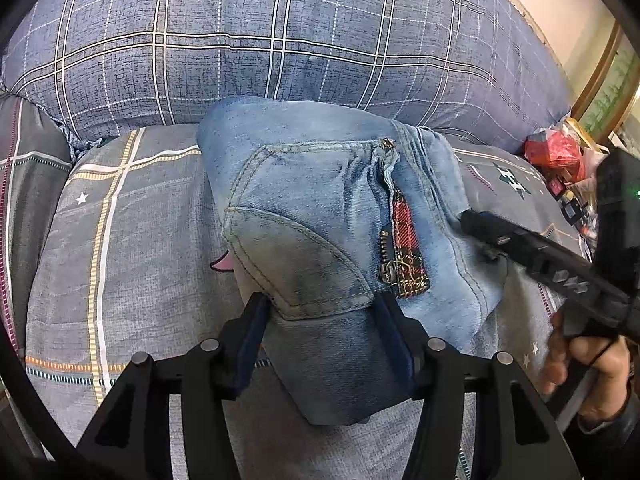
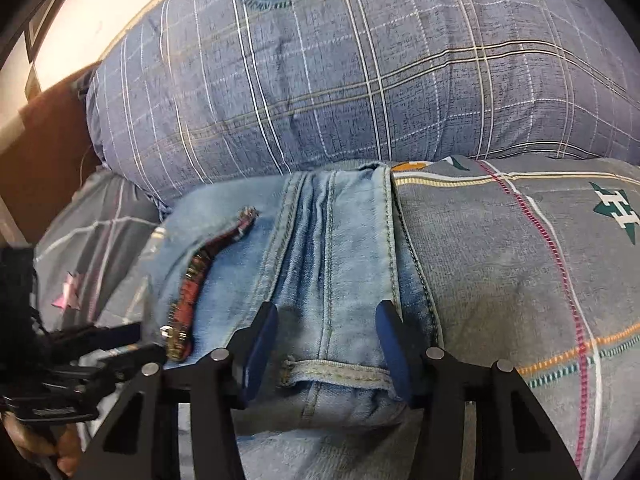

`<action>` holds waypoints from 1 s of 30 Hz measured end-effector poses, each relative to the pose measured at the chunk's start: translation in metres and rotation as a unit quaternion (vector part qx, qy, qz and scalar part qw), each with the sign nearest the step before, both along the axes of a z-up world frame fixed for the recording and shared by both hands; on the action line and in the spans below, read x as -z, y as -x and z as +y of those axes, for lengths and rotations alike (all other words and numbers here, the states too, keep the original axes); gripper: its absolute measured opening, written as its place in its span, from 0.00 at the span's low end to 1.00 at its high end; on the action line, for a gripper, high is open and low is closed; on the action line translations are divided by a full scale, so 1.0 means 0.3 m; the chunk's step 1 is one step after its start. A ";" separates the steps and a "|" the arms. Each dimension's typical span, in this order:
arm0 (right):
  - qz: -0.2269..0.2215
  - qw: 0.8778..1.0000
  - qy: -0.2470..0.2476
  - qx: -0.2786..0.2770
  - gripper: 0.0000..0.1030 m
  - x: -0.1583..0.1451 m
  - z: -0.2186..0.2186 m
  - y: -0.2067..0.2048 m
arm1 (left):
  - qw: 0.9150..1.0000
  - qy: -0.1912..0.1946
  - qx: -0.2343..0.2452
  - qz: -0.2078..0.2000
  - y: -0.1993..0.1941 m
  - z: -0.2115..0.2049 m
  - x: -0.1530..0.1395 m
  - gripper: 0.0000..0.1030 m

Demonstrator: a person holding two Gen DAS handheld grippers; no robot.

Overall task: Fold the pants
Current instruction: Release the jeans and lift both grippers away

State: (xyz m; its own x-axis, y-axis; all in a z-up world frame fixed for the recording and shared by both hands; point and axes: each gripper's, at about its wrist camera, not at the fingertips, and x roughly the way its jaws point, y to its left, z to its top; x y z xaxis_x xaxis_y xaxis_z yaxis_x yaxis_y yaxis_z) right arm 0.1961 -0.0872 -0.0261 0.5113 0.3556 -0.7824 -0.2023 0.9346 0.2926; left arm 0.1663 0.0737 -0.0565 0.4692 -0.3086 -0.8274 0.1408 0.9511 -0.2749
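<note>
Light blue denim pants [image 1: 312, 184] lie folded into a thick bundle on the bed, a zipper with a red plaid patch [image 1: 404, 240] on top. My left gripper [image 1: 324, 320] grips the near end of the bundle, denim filling the gap between its blue pads. In the right wrist view the pants [image 2: 320, 232] show their seams and waistband hem. My right gripper [image 2: 327, 332] straddles that hem, with its pads against the fabric on both sides. From the left wrist view, the right gripper [image 1: 480, 228] meets the bundle's right edge. The left gripper [image 2: 112, 344] shows at the lower left.
A large blue plaid pillow [image 1: 280, 40] bulges just behind the pants. The grey checked bedsheet [image 2: 520, 260] spreads out on both sides. Red bags and clutter [image 1: 556, 152] sit at the far right. A hand [image 1: 588, 368] holds the right gripper. A brown headboard [image 2: 48, 140] stands at the left.
</note>
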 end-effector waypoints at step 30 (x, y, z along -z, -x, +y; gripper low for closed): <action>-0.028 0.998 0.044 0.032 0.70 -0.127 -0.034 0.213 | 0.995 -0.072 -0.026 -0.067 0.118 -0.062 -0.089 0.57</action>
